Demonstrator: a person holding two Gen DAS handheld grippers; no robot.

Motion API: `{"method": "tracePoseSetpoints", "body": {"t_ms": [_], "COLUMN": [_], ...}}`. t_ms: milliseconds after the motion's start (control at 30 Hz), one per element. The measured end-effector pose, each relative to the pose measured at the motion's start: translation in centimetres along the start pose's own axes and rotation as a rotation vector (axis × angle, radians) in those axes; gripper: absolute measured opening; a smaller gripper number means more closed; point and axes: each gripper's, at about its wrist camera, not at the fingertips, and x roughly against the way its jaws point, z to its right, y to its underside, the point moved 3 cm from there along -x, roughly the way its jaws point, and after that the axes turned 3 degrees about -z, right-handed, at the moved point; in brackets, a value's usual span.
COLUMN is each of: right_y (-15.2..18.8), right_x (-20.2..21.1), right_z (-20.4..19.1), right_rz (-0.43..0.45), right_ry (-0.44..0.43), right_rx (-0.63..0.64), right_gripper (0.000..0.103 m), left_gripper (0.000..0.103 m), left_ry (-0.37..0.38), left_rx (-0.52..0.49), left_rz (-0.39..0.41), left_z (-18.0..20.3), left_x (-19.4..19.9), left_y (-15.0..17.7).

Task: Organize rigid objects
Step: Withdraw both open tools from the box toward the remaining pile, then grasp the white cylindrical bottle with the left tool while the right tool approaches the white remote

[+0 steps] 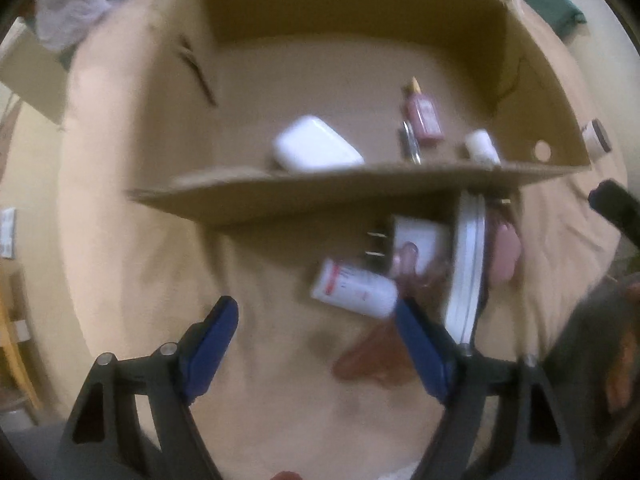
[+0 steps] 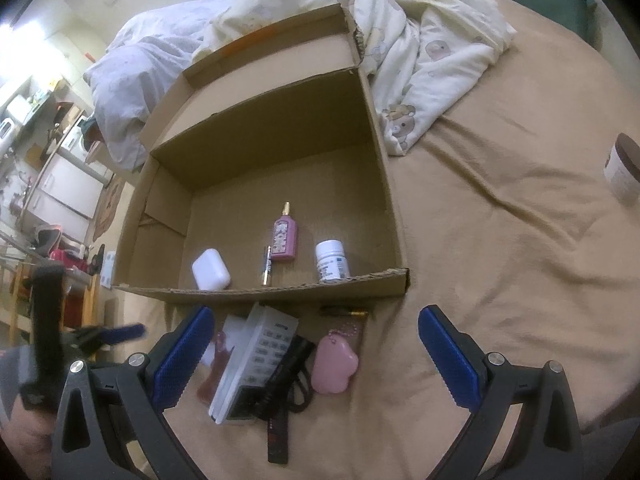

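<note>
One open cardboard box (image 2: 376, 128) on a tan bedsheet (image 2: 500, 240). Inside it, four items: one white case (image 2: 211, 270), one pink perfume bottle (image 2: 285, 236), one thin silver stick (image 2: 267, 266) lying beside the bottle, one white pill bottle (image 2: 331, 260) upright by the near wall.

Outside, against the box's near wall, a cluster: one white remote (image 2: 260, 356), one black flashlight (image 2: 286, 364), one pink cloud-shaped case (image 2: 334, 366) with a bead chain, one reddish translucent piece (image 2: 218, 364), one small dark tube with a gold end (image 2: 346, 313). The left wrist view adds one white bottle with a red label (image 1: 354, 288) on its side and a white plug (image 1: 416, 240); that view is blurred, so what the plug is stays a guess.

One brown-lidded jar (image 2: 623, 168) well apart to the right. Rumpled bear-print duvet (image 2: 432, 40) behind the box.

Left gripper (image 1: 316, 324) points down at the sheet, jaws spread, nothing between the pads; its right finger (image 1: 420, 348) is just beside the labelled bottle. Right gripper (image 2: 316, 340) tilts down over the cluster, jaws wide apart, gripping nothing.
</note>
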Motion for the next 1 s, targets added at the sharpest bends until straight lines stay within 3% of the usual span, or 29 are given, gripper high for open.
{"method": "tracePoseSetpoints", "body": {"t_ms": [200, 267, 300, 467, 500, 533, 567, 867, 900, 933, 1000], "right_y": [0.2, 0.2, 0.2, 0.3, 0.3, 0.4, 0.4, 0.5, 0.5, 0.5, 0.5], "right_x": [0.0, -0.3, -0.3, -0.6, -0.7, -0.7, -0.7, -1.3, -1.4, -1.4, -1.4], "right_z": [0.2, 0.5, 0.6, 0.7, 0.7, 0.8, 0.8, 0.7, 0.7, 0.7, 0.8], "right_rz": [-0.009, -0.023, -0.028, -0.038, -0.04, -0.041, -0.043, -0.062, -0.063, -0.064, -0.064], "right_ry": [0.007, 0.008, 0.002, 0.004, 0.005, 0.005, 0.007, 0.023, 0.025, 0.026, 0.025], "right_rx": [-0.009, -0.023, -0.031, -0.039, -0.041, -0.042, -0.043, -0.035, -0.034, -0.034, -0.034], "right_gripper": [0.103, 0.103, 0.103, 0.103, 0.103, 0.103, 0.103, 0.103, 0.103, 0.103, 0.103], "left_gripper": [0.079, 0.072, 0.063, 0.06, 0.054, 0.026, 0.023, 0.025, 0.029, 0.04, 0.053], "left_ry": [0.03, 0.063, 0.109, 0.141, 0.142, 0.118, 0.079, 0.093, 0.112, 0.114, 0.08], "left_rx": [-0.033, -0.037, -0.036, -0.006, 0.0, 0.012, 0.017, 0.094, 0.086, 0.077, 0.05], "left_rz": [-0.03, -0.027, -0.033, -0.043, -0.04, -0.024, -0.017, 0.02, 0.019, 0.015, 0.014], "left_z": [1.0, 1.3, 1.5, 1.1, 0.6, 0.1, -0.7, -3.1, -2.6, -2.8, -2.4], "left_x": [-1.4, -1.5, -1.6, -1.6, -1.5, -1.2, -1.0, 0.1, 0.3, 0.5, 0.1], "left_y": [-0.4, -0.8, -1.0, -1.7, -1.7, -1.8, -1.9, -2.4, -1.9, -1.7, -1.5]}}
